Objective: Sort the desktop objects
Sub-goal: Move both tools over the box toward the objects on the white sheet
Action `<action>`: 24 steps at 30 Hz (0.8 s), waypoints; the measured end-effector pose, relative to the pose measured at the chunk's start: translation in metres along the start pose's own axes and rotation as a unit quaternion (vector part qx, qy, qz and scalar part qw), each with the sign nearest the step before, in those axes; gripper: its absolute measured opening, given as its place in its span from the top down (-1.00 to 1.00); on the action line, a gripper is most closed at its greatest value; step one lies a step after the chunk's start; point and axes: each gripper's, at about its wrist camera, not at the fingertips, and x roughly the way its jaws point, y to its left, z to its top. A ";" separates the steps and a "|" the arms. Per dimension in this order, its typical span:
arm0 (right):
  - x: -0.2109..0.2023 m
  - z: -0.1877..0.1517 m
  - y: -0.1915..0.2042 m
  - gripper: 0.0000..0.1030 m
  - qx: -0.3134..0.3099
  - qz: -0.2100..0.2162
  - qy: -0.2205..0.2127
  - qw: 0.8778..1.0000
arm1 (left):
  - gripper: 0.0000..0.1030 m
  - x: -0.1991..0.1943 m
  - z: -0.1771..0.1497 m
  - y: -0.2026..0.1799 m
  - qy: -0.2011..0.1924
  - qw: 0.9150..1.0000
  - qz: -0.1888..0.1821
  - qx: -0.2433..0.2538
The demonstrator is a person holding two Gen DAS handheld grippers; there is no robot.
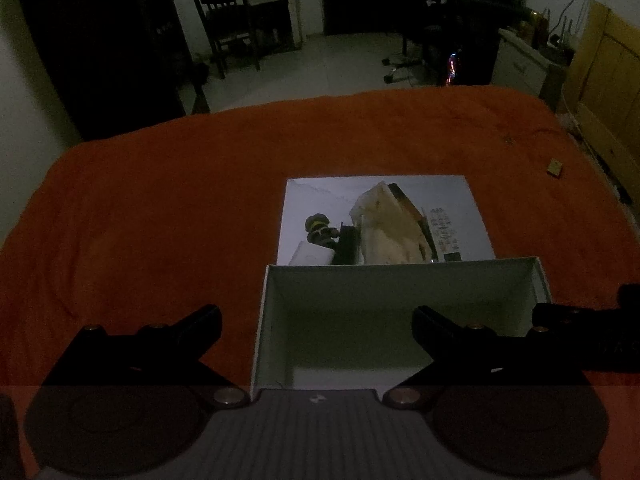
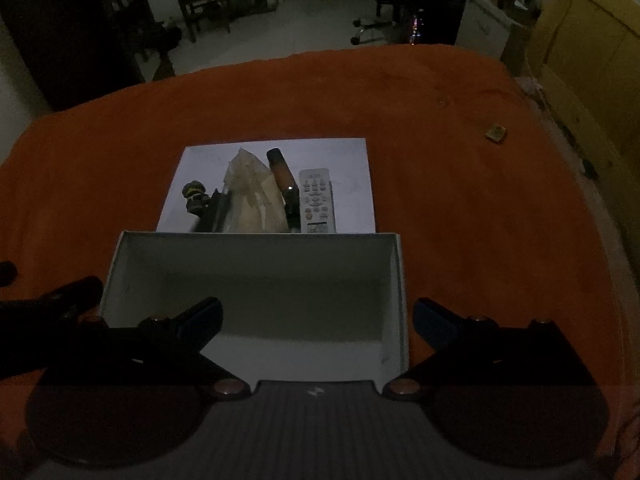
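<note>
Both grippers are hanging wide open above the near side of the table, and both are holding nothing. The left gripper [image 1: 316, 320] is sitting over the left wall of the white box [image 1: 400, 280], and the right gripper [image 2: 316, 312] is sitting over the right part of it. The box is looking empty.

Just behind the box, a white sheet [image 2: 348, 160] is lying on the orange cloth [image 2: 480, 240], and 5 things are waiting on it in a tight row. The remote [image 2: 317, 200] is lying on the right, a dark tube with an orange middle [image 2: 282, 176] is right beside it, and a crinkly clear bag [image 2: 252, 196] is in the middle. A dark flat thing and a small toy figure [image 2: 195, 197] are on the left; it is too dark to tell more.

I think picking is the step now. The remote is the easy one for the right gripper: its right side is free. Going in across its narrow width and lifting straight up is keeping the tube from getting bumped. The bag is looking soft, so pinching it gently is better.

A tiny tan block [image 2: 496, 133] is sitting far off to the right.
</note>
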 end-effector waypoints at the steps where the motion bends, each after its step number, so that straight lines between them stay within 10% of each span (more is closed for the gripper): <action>1: 0.000 0.000 0.000 -1.00 0.000 0.000 0.000 1.000 | -0.99 0.000 0.000 0.000 0.000 1.000 0.000 0.000; 24: -0.010 0.000 0.006 -0.99 -0.021 0.049 -0.036 0.998 | -0.99 0.002 -0.005 0.001 -0.034 0.999 -0.029 0.013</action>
